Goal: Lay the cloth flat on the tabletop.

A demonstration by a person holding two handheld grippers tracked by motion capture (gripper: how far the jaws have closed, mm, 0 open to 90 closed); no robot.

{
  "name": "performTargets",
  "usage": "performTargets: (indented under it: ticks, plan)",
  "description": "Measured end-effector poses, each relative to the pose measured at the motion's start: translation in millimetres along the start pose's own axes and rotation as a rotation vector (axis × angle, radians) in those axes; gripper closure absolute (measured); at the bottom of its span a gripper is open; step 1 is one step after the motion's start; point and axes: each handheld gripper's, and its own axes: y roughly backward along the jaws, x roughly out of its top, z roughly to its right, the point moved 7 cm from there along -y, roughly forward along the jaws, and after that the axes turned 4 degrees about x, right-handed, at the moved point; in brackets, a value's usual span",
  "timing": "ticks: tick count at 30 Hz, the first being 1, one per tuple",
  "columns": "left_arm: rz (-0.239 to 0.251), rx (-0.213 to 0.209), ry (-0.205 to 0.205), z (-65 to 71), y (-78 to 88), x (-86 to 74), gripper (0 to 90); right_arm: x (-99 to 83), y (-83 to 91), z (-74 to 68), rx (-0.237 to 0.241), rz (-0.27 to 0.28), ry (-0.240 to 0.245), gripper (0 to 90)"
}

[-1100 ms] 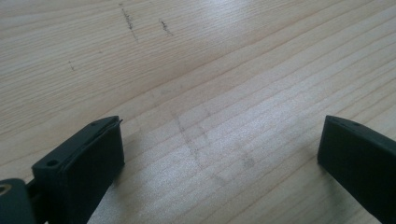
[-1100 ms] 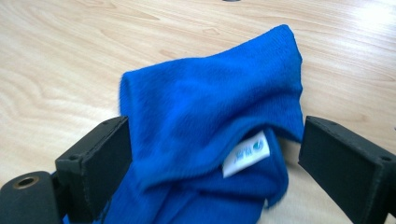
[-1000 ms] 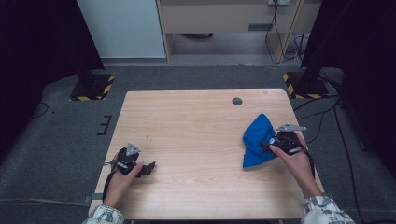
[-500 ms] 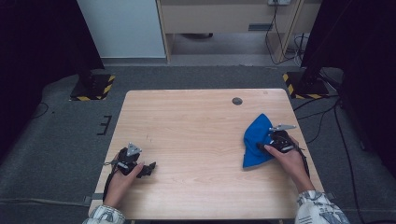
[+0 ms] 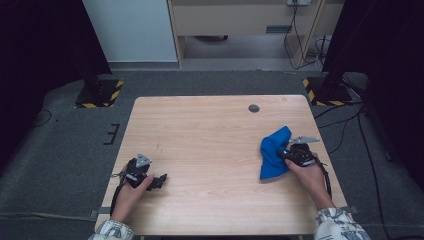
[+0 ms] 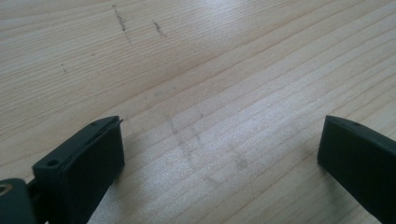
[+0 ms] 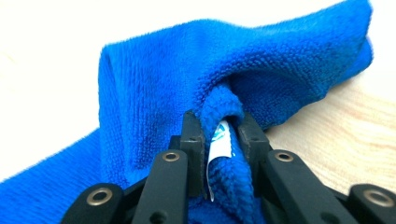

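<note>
- Wooden table with pale grain carries everything; it stands on grey carpet, and a small dark round disc sits in its top toward the far edge.
- At the near left corner of the table, the left gripper lies low over the wood in the person's left hand, a grey three-cornered plate on its top.
- In the left gripper view its two black jaws stand wide apart, one at each lower corner, with bare wood and a few faint pencil-like marks between and beyond them; nothing is held.
- Across the bare middle of the table, well apart from the left gripper, the blue cloth lies bunched near the right edge, one corner pointing toward the far side.
- The right gripper, held in the person's right hand, meets the cloth's right side.
- Its jaws have just been closing, and the right gripper view shows them narrow, pinching a raised fold of the blue cloth with a small white label caught between the pads.
</note>
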Motion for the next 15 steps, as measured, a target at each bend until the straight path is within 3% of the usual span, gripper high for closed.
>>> performTargets:
  ticks: [4, 15]
  plan:
    - [0.000, 0.000, 0.000, 0.0, 0.0, 0.0, 0.0, 10.3, 9.0, -7.9, 0.022, 0.043, 0.009, 77.5]
    - [0.000, 0.001, 0.000, 0.2, 0.0, 0.0, 0.0, 45.6, 28.5, -47.8, 0.104, 0.136, 0.045, 77.9]
